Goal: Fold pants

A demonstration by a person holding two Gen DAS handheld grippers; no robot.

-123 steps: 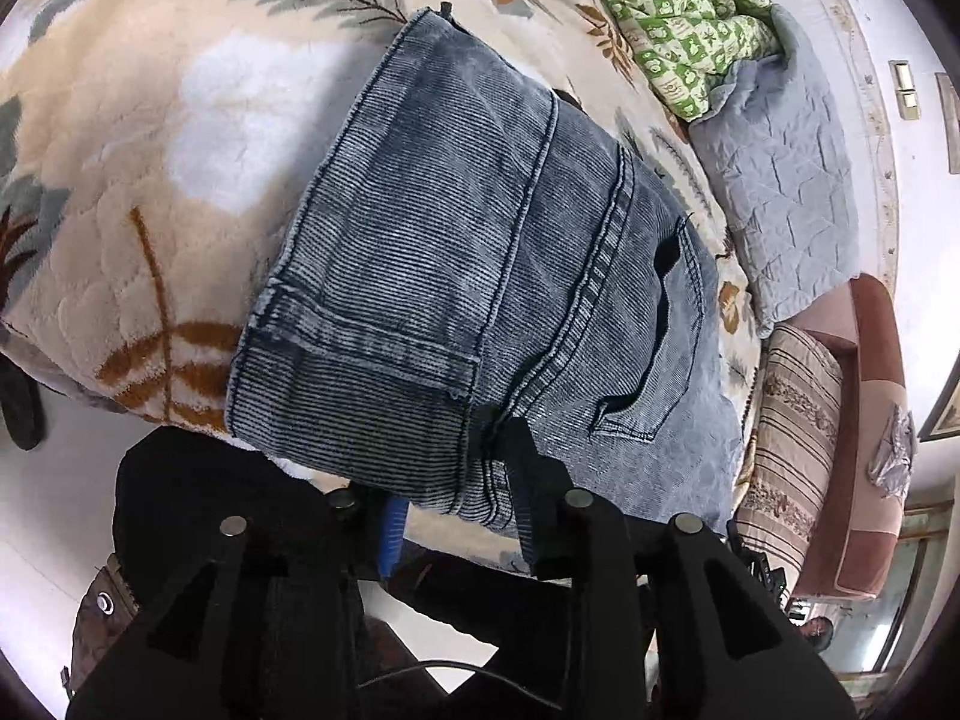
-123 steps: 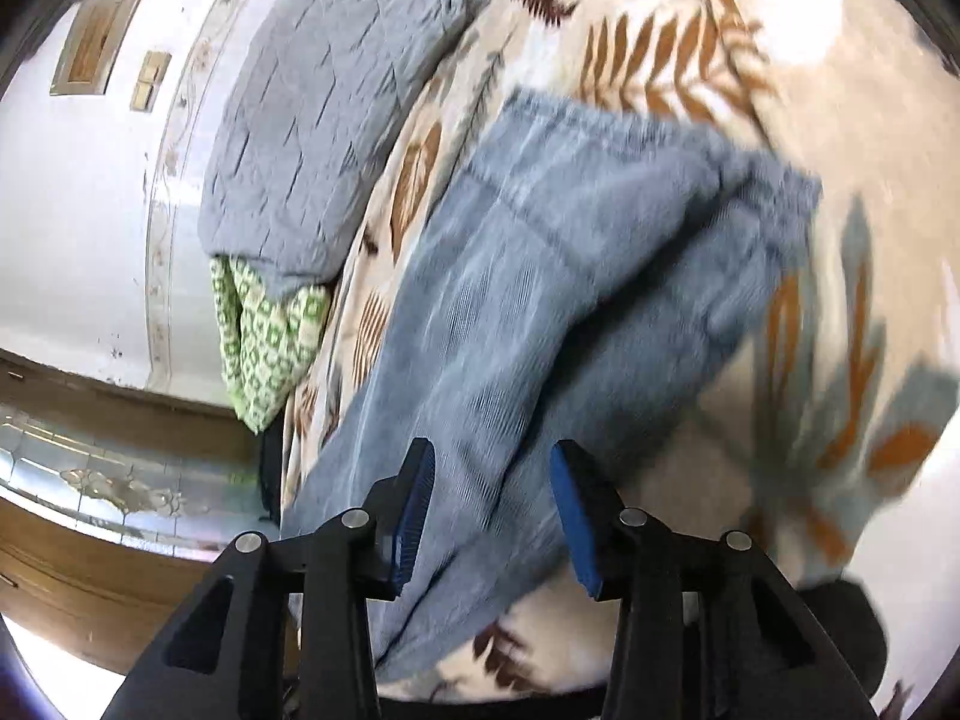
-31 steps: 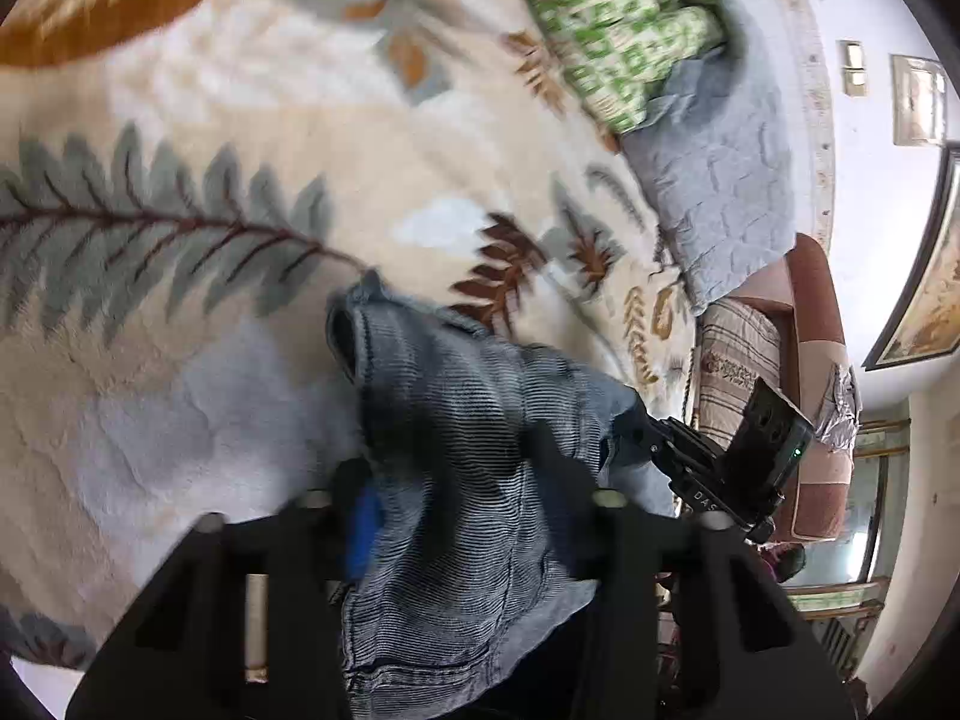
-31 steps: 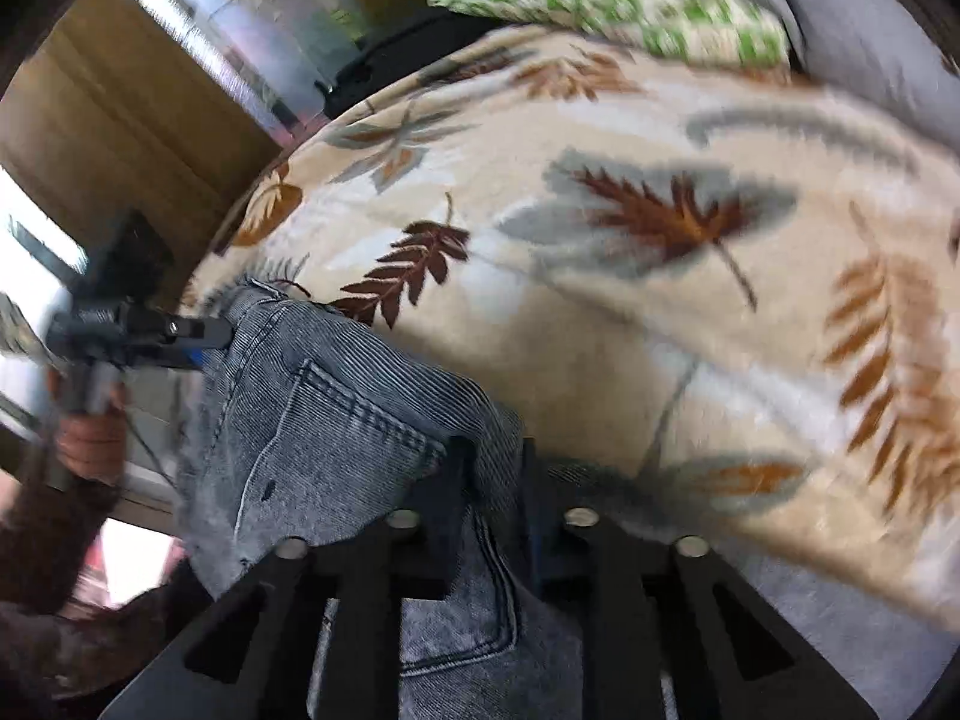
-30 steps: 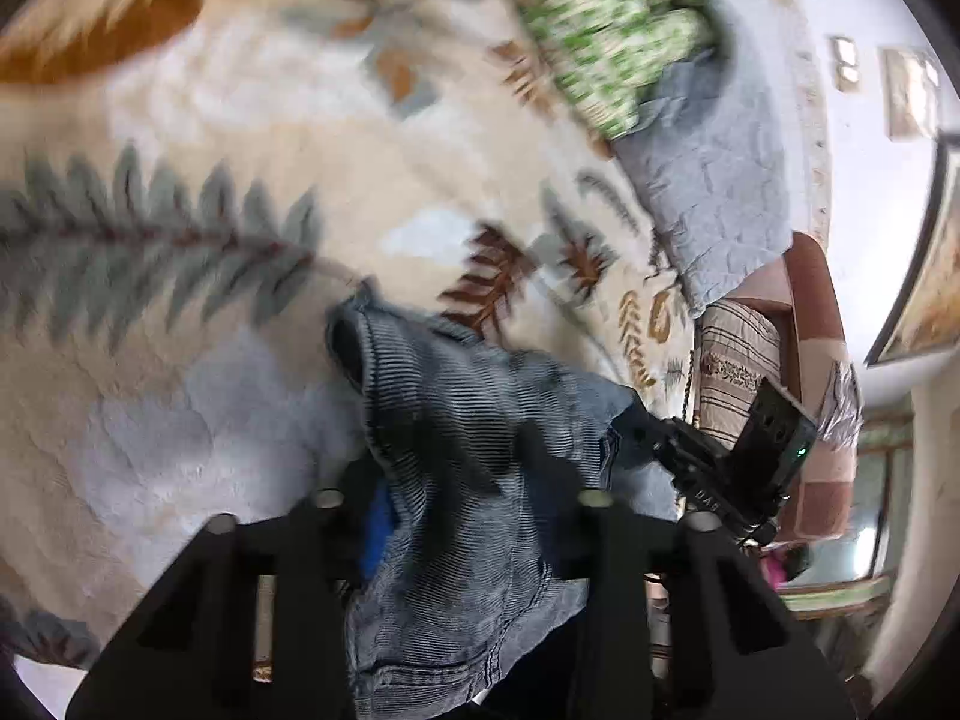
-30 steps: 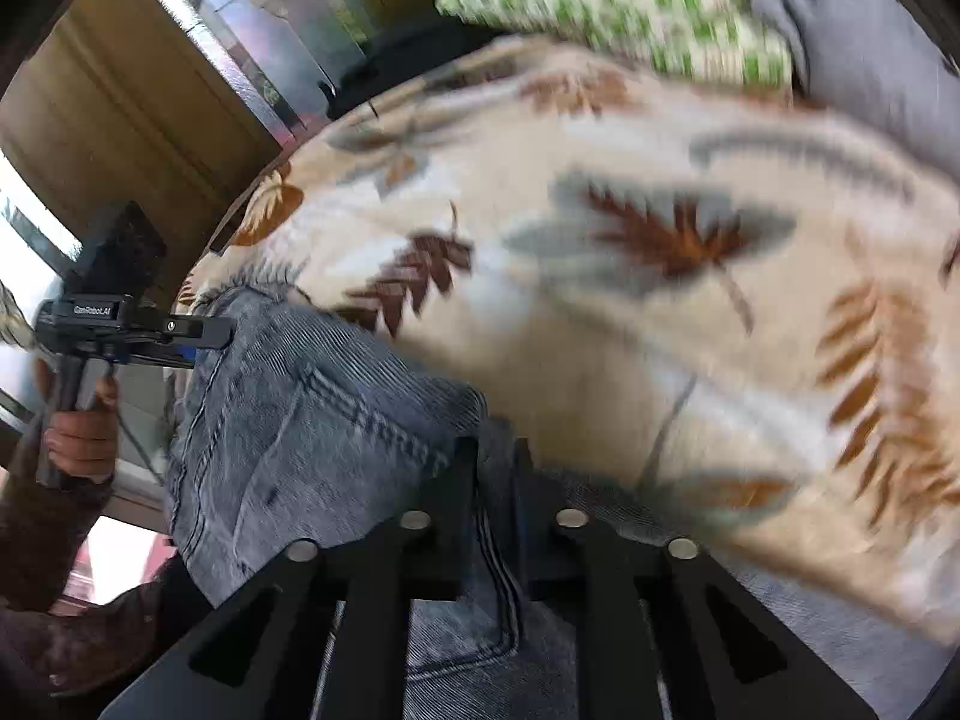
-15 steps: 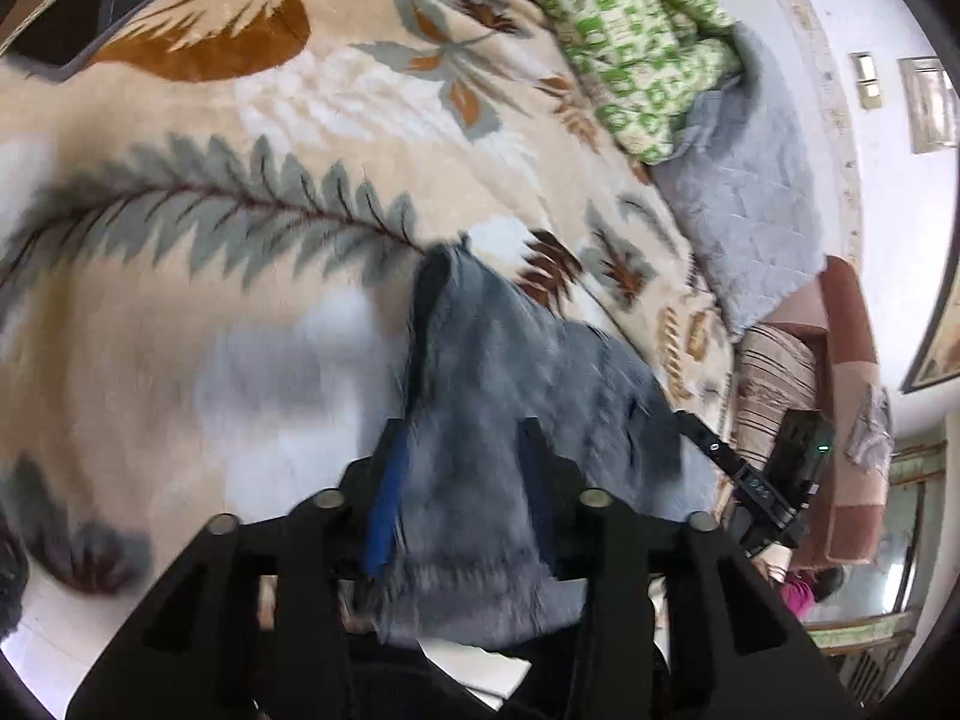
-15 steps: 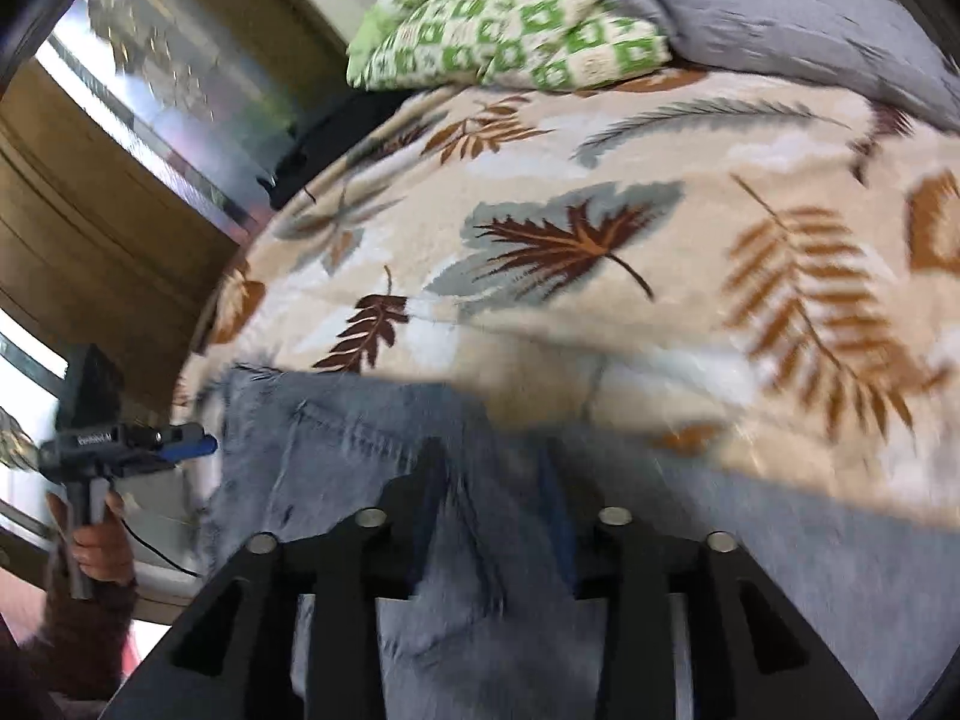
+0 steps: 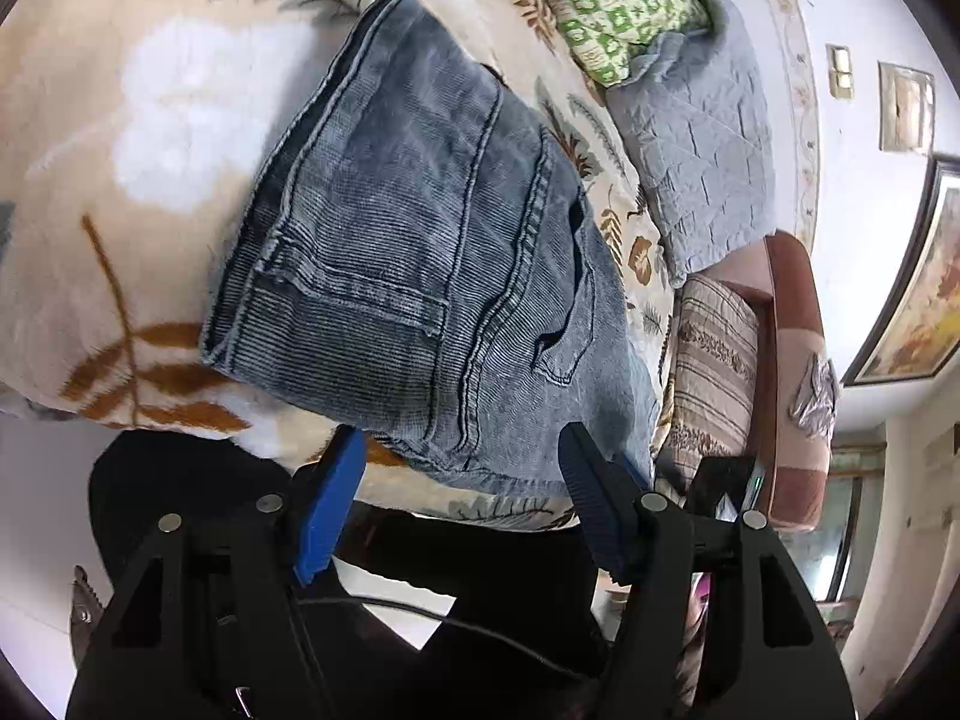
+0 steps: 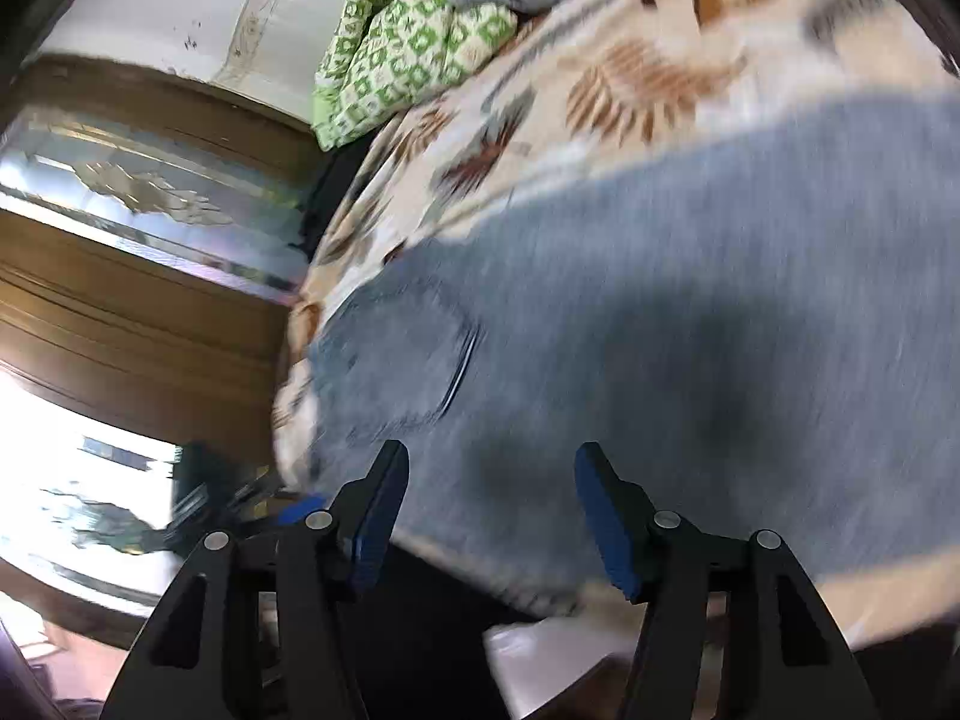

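Folded blue-grey denim pants (image 9: 420, 264) lie flat on the leaf-patterned blanket (image 9: 150, 120), back pocket up, near the bed's front edge. My left gripper (image 9: 462, 450) sits just off the pants' near edge; its jaws are opening and no cloth is between the blue pads. In the right wrist view the pants (image 10: 660, 312) fill the middle, blurred by motion. My right gripper (image 10: 489, 474) hovers at their near edge, its jaws opening with nothing pinched between them.
A green patterned quilt (image 9: 606, 6) and a grey quilted pillow (image 9: 702, 138) lie at the head of the bed. A striped cushion (image 9: 714, 360) and a brown chair (image 9: 792, 372) stand to the right. Wooden glazed doors (image 10: 138, 252) are left of the bed.
Both grippers let go of the pants and drew back toward the bed's edge. The pants now lie flat and folded. The right wrist rolled as it withdrew.
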